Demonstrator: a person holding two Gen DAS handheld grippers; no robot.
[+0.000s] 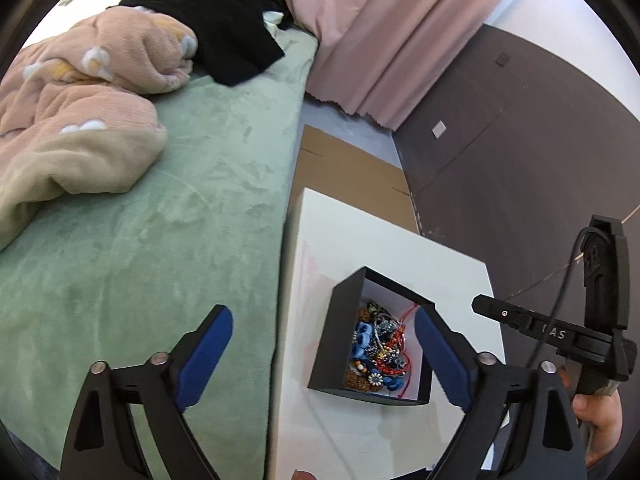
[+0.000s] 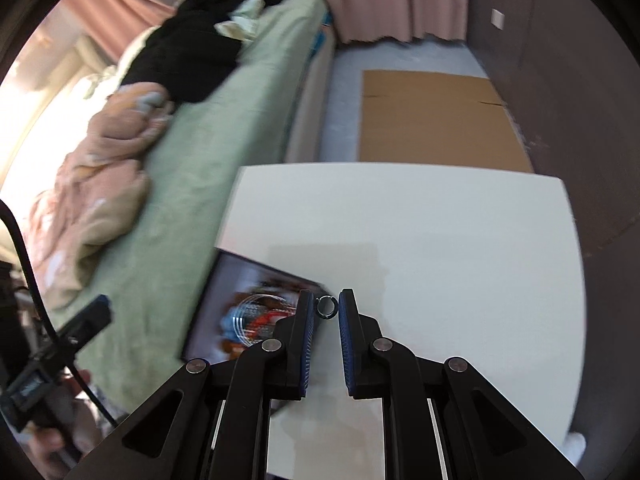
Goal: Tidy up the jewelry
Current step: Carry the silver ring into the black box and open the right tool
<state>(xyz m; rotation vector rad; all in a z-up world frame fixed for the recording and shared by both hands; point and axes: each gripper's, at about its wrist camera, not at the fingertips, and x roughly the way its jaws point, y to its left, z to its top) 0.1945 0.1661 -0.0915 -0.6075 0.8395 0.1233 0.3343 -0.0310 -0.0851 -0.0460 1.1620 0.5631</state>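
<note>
While the left gripper (image 1: 320, 344) hangs above the scene with its blue-padded fingers (image 1: 210, 354) spread wide and nothing between them, the left wrist view shows the black box (image 1: 344, 340) standing on the white bench (image 1: 400, 248). The box sits near the bench's left edge, just beside the green bed (image 1: 180, 220). Inside it lies a tangled heap of jewelry (image 1: 380, 352): beads, blue pieces, a red cord. The right tool shows at the far right of this view, well apart from the box. I judge the sorting is at an early stage, since most pieces are still in the heap.

From the right wrist view, the right gripper (image 2: 327, 308) has its fingers (image 2: 306, 320) narrowed around a small dark ring (image 2: 327, 307), which sits in the gap at the fingertips. Whether the pads press it firmly, or it only rests between them, I cannot tell for certain. It lies just past the box's corner, over bare bench. The step in hand looks like moving this ring out to be laid apart from the rest.

The next move calls for a steady grip and a gentle set-down, as a ring may roll. Open bench stretches ahead and to the right, with plenty of room; the far edge drops to the floor and cardboard (image 2: 436, 116).
</note>
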